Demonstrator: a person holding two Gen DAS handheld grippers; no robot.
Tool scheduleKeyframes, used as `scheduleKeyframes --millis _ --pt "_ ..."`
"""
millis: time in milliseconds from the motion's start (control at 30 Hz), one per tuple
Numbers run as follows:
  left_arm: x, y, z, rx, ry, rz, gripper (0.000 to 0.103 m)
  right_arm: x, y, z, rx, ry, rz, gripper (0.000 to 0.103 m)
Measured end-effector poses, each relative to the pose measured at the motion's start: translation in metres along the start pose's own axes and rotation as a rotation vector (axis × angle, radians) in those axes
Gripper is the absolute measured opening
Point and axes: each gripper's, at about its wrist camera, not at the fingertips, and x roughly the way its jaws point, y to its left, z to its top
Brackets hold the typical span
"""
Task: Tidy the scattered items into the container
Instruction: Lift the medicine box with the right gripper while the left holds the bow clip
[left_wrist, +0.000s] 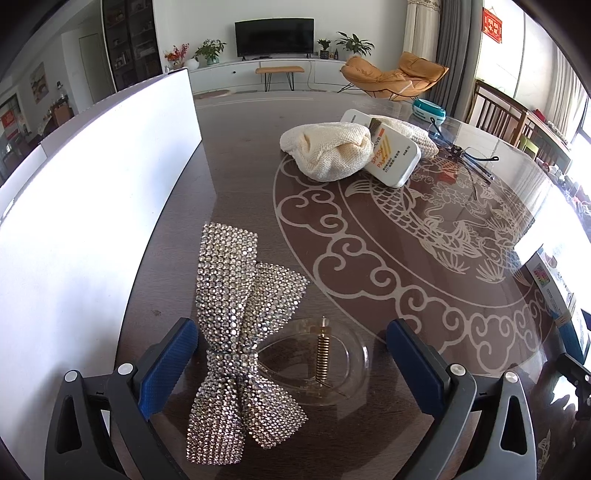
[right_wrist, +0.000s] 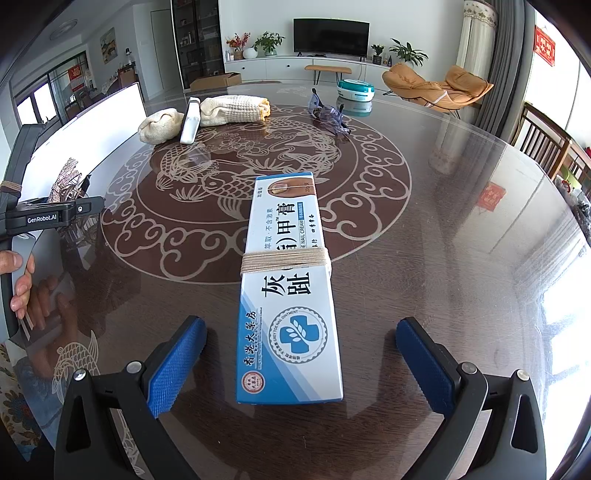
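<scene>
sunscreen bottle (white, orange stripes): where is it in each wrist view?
Left wrist: the sunscreen bottle sits upper centre-right, leaning on the cream knitted cloth, label facing the camera.
Right wrist: the sunscreen bottle is upper left, seen edge-on, between the two cream bundles.
Shared landmark: the teal round box at the table's far edge.

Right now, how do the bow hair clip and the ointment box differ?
The bow hair clip is sparkly and soft-shaped; the ointment box is a flat blue-white carton tied with string. The clip lies nearer the white container. Both rest on the table between open grippers.
</scene>
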Motion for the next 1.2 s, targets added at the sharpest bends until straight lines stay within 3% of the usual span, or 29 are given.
scheduleKeyframes --millis 100,233,533,700,767,800,833,900,1200 --pt "-0.006 -0.012 -0.002 0.018 -0.029 -0.017 0.072 0.0 0.0 0.0 0.0 0.0 0.0 0.103" --pt "-0.011 -0.036 -0.005 0.046 -0.039 -0.053 0.058 0.001 0.0 0.0 -0.001 0.0 0.001 0.103" --pt "-0.03 -0.125 -0.028 0.193 -0.041 -0.159 0.057 0.001 0.0 0.0 -0.001 0.0 0.001 0.103" --pt "-0.041 -0.136 -0.042 0.2 -0.042 -0.165 0.057 0.001 0.0 0.0 -0.001 0.0 0.001 0.103" --pt "-0.041 -0.136 -0.043 0.197 -0.042 -0.162 0.059 0.001 0.0 0.0 -0.001 0.0 0.001 0.103" --pt "-0.041 -0.137 -0.043 0.198 -0.04 -0.153 0.065 0.001 0.0 0.0 -0.001 0.0 0.001 0.103" --pt "-0.039 -0.137 -0.043 0.196 -0.031 -0.142 0.079 0.001 0.0 0.0 -0.001 0.0 0.001 0.103" --pt "-0.034 -0.131 -0.04 0.163 -0.011 -0.128 0.09 0.001 0.001 0.0 0.0 -0.001 0.002 0.103" --pt "-0.031 -0.128 -0.039 0.152 0.005 -0.116 0.101 0.001 0.001 0.0 0.002 -0.001 0.005 0.103"
